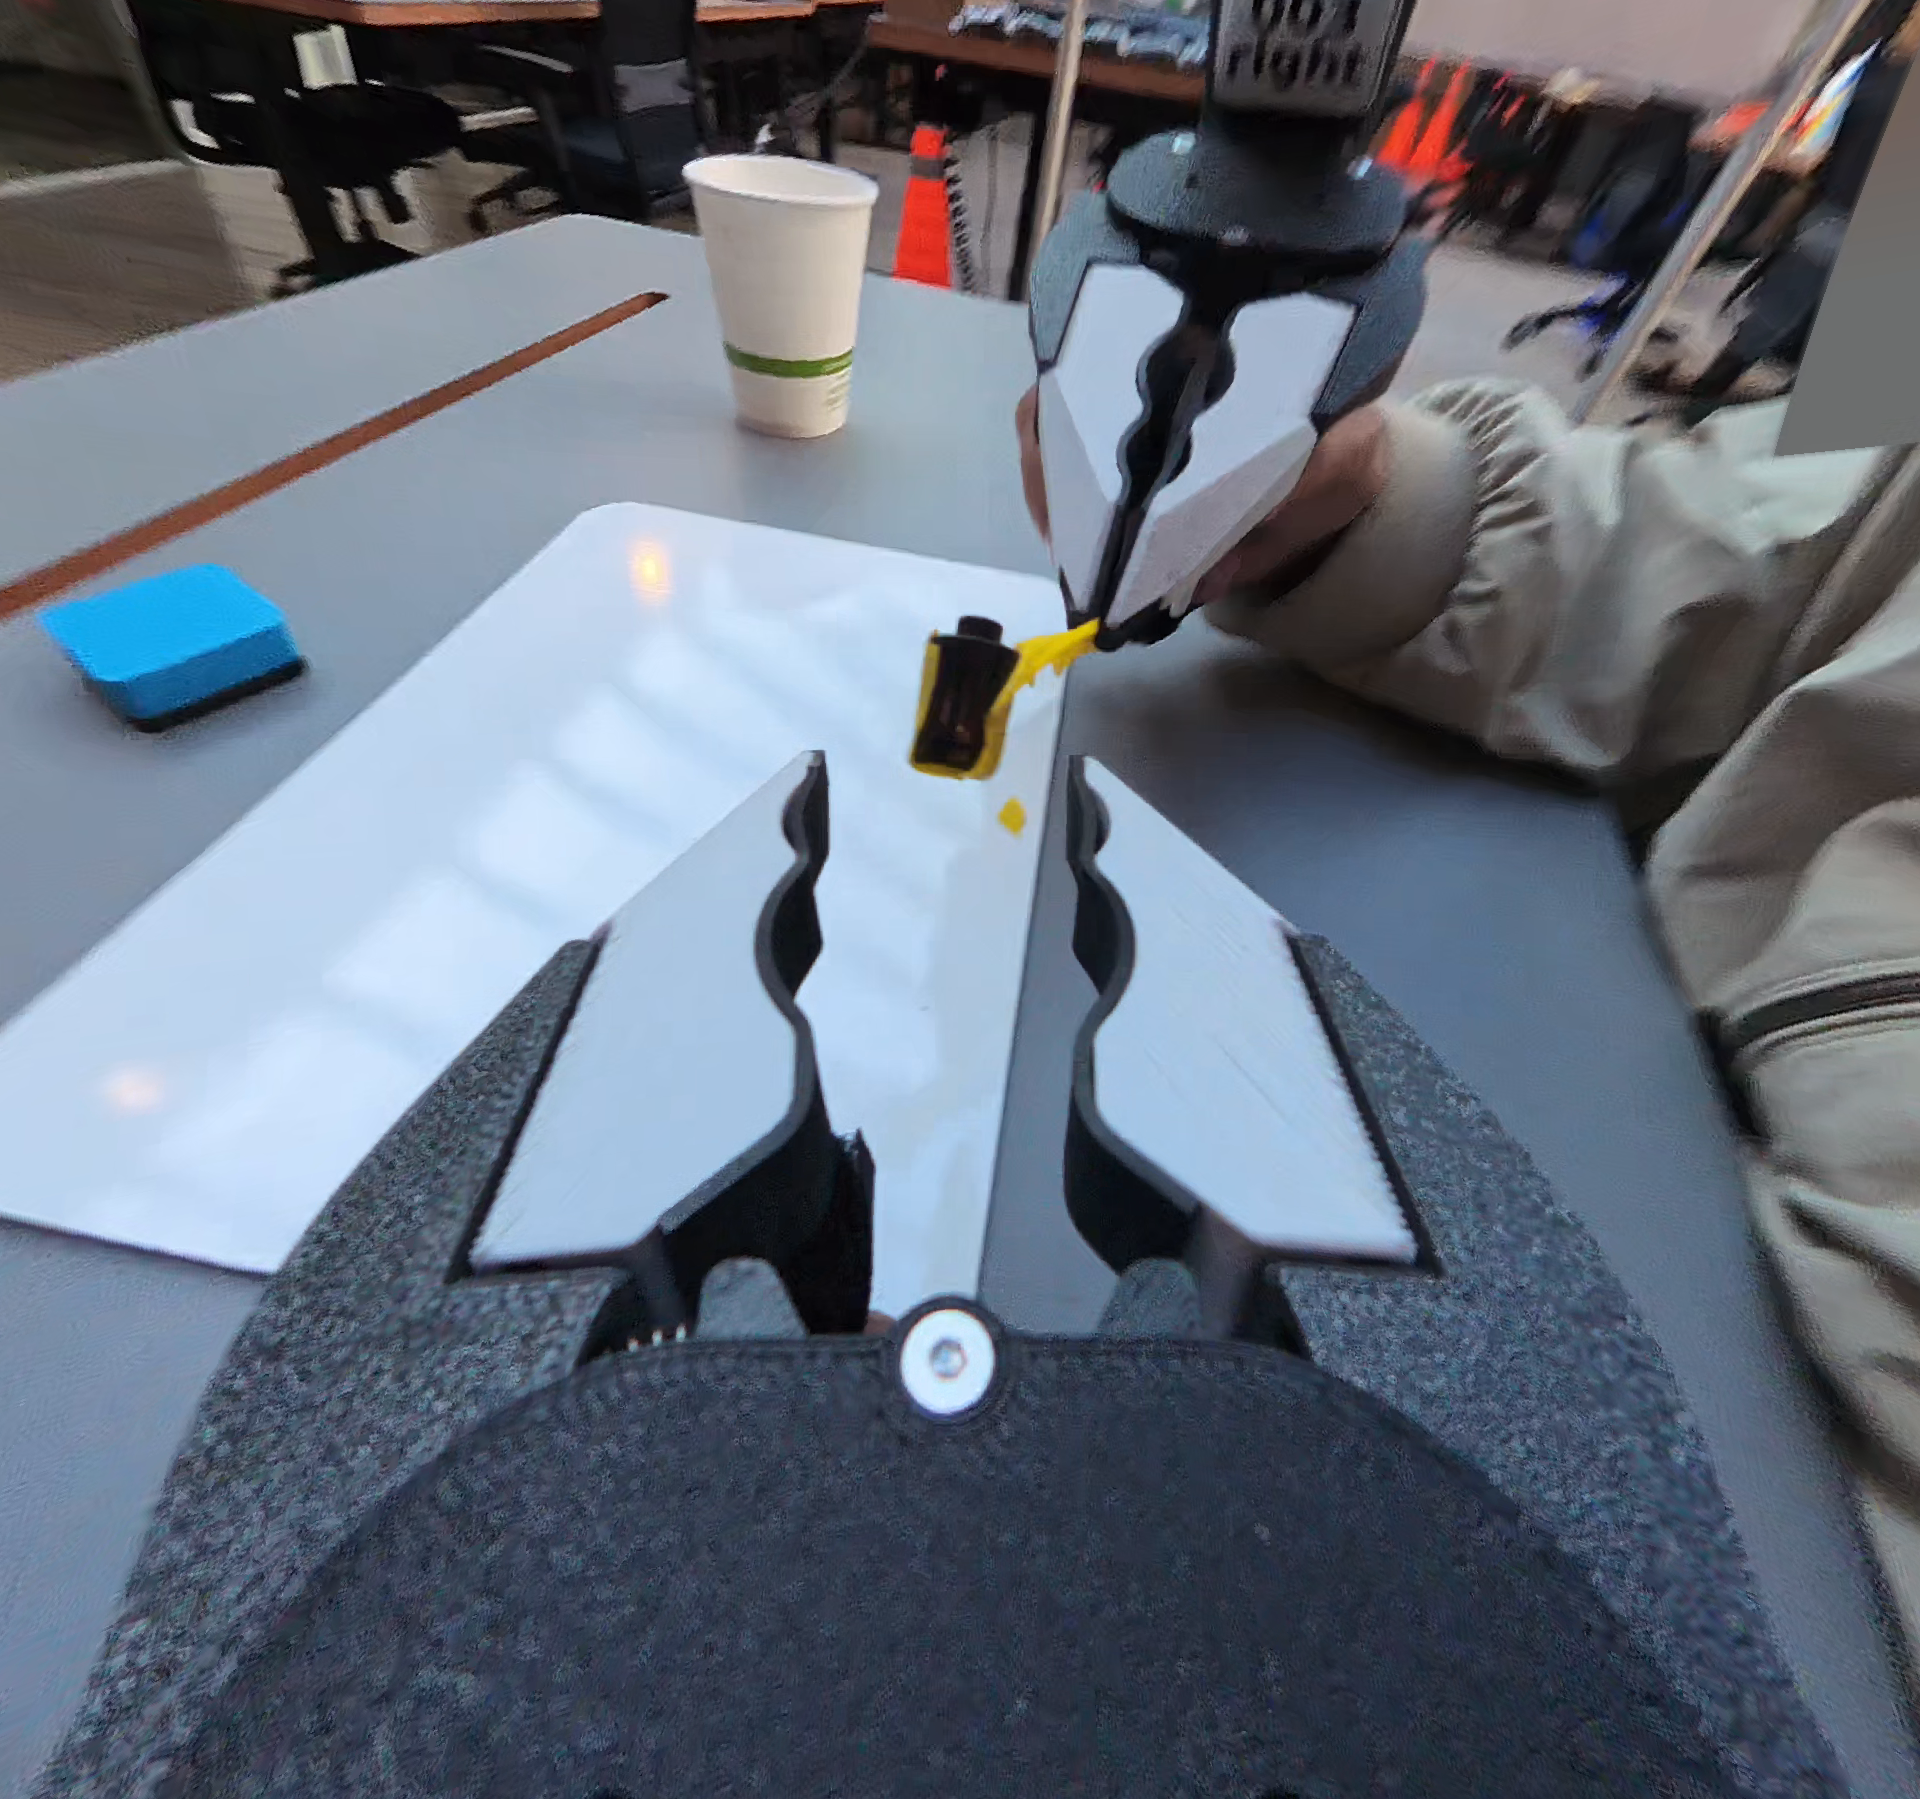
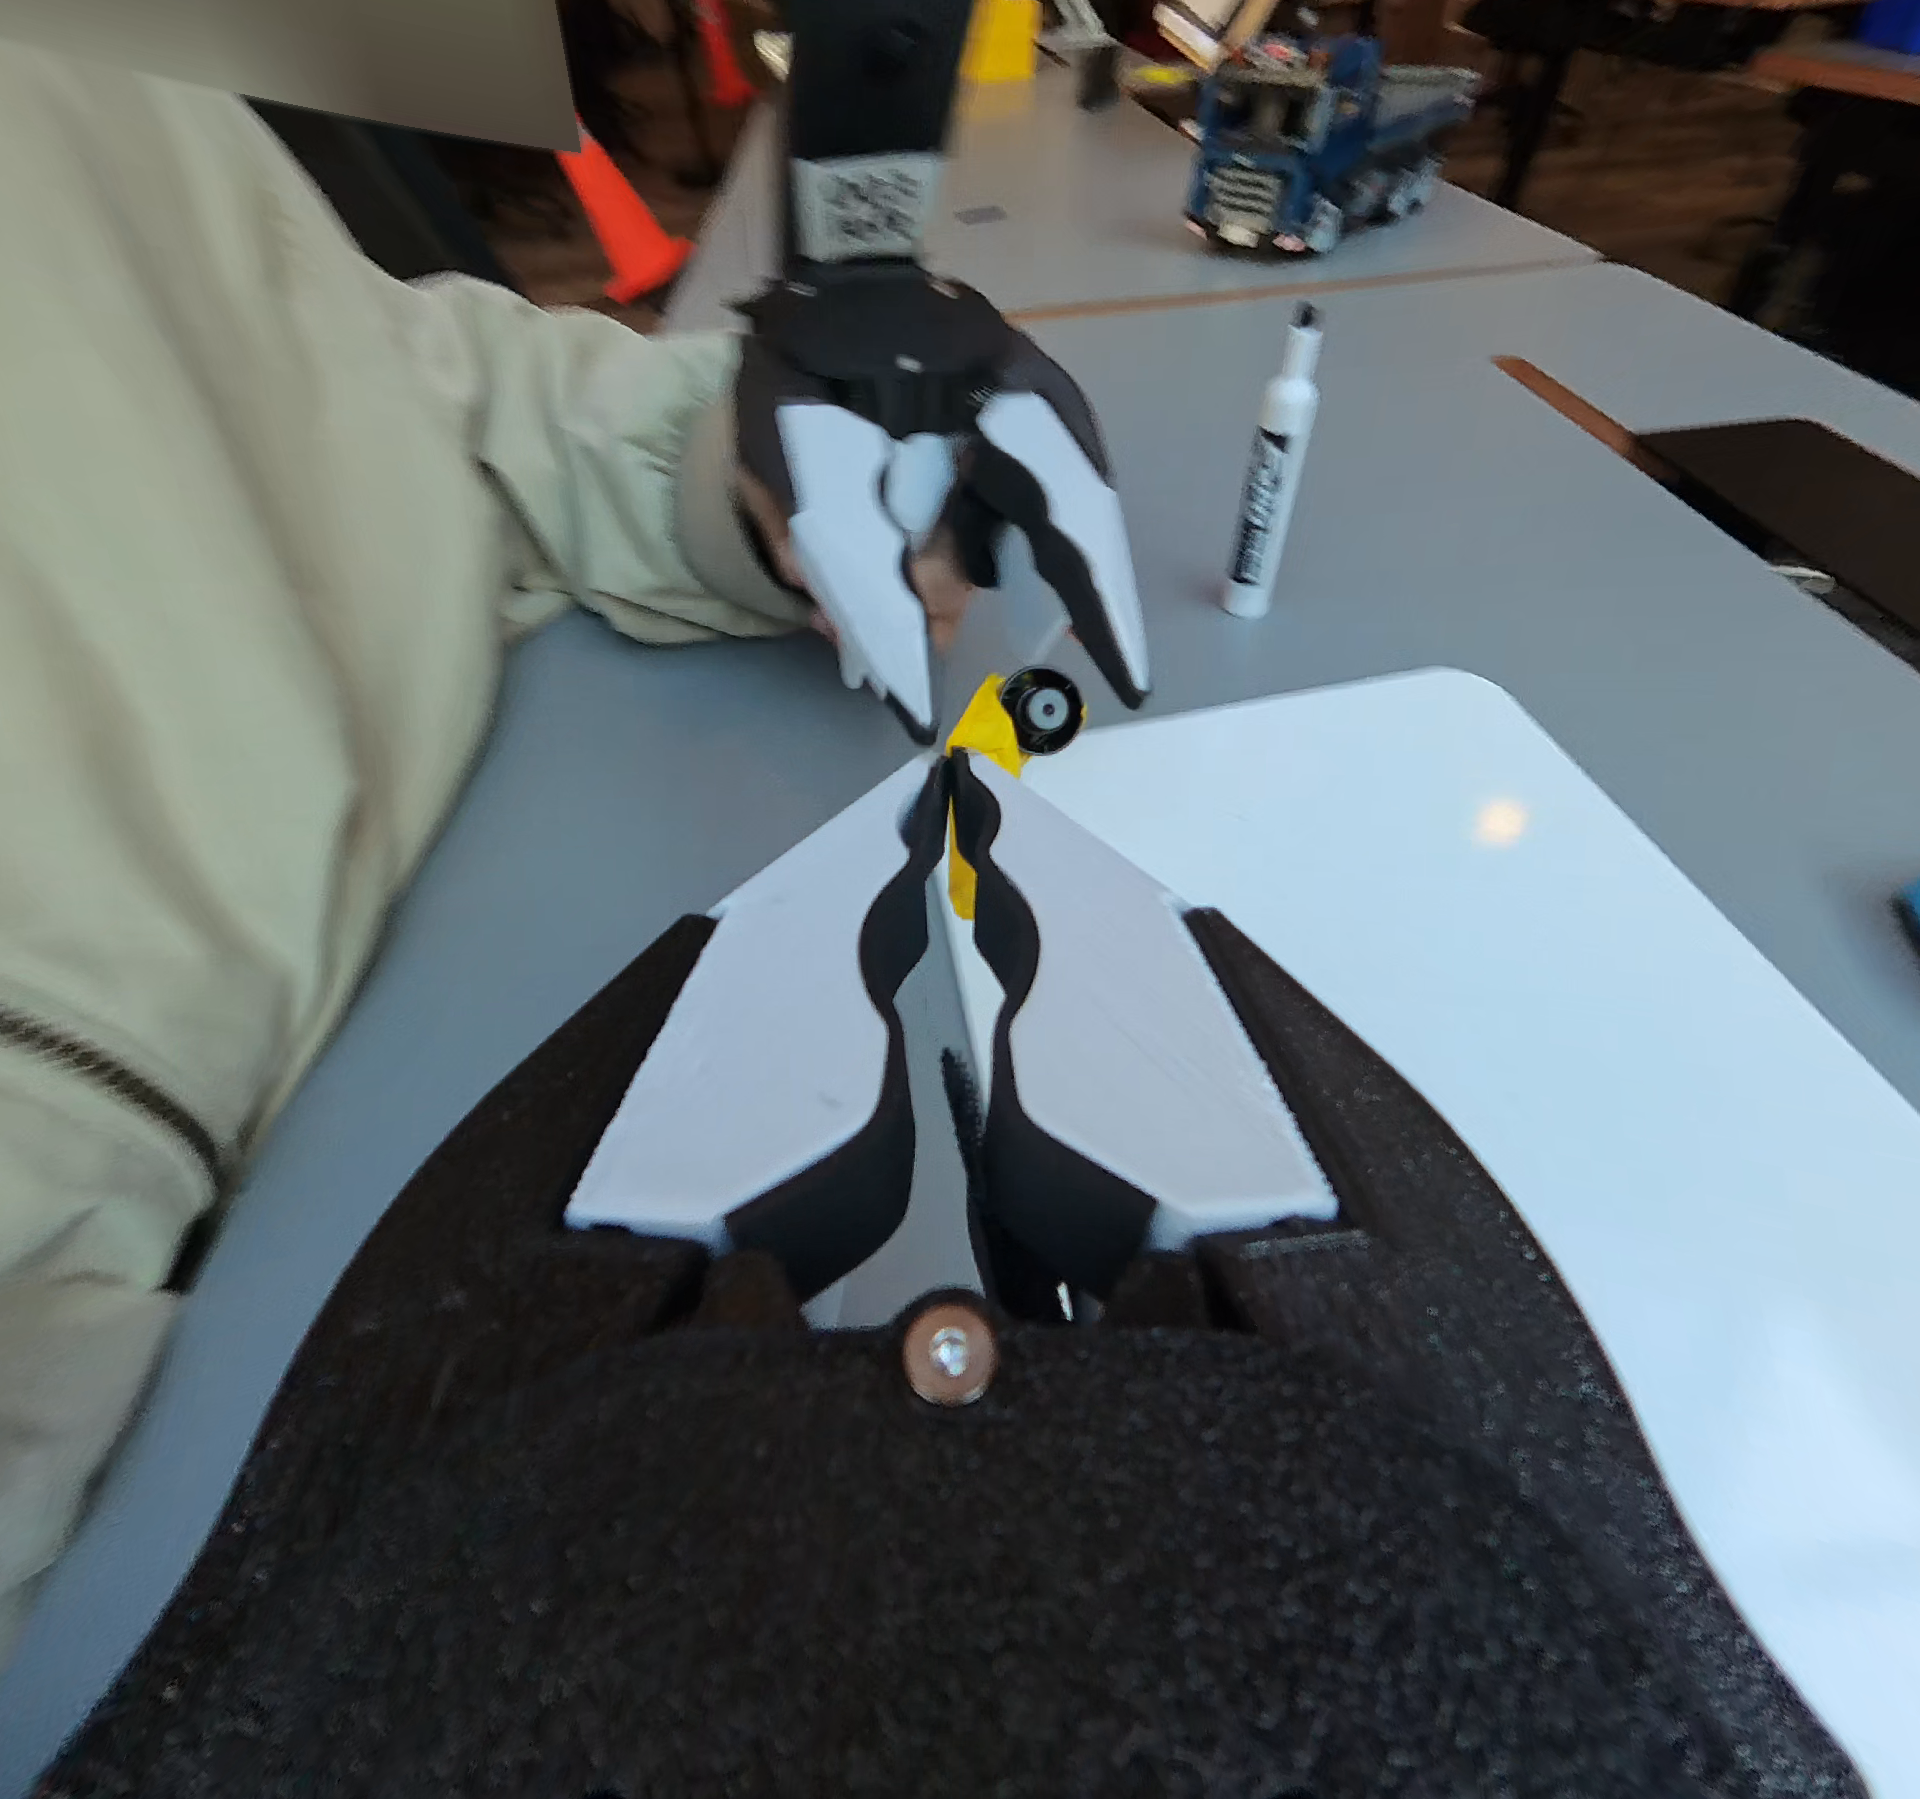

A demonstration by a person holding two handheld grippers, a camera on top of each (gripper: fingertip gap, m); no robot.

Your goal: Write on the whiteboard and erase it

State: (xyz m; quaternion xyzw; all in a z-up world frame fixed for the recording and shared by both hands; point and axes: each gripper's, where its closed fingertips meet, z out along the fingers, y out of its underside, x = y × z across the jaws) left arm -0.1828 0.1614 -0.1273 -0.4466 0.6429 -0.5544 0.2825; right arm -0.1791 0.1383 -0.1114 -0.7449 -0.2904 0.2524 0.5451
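**Cap hangs by its tape between your two grippers**

Your left gripper (image 1: 945, 773) is spread, empty, over the bench (image 1: 1351, 918) and whiteboard (image 1: 416, 918). At its 12 o'clock, your right gripper (image 2: 948, 762) pinches yellow tape (image 2: 982, 726) carrying the black cap (image 1: 961, 700), its long axis pointing toward your left fingers (image 1: 727, 918).

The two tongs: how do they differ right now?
The right tongs are shut, pinching a strip of yellow tape from which a black marker cap hangs over the whiteboard. The left tongs stand open, holding nothing, close by that cap. Both share white fingers on speckled black bodies.
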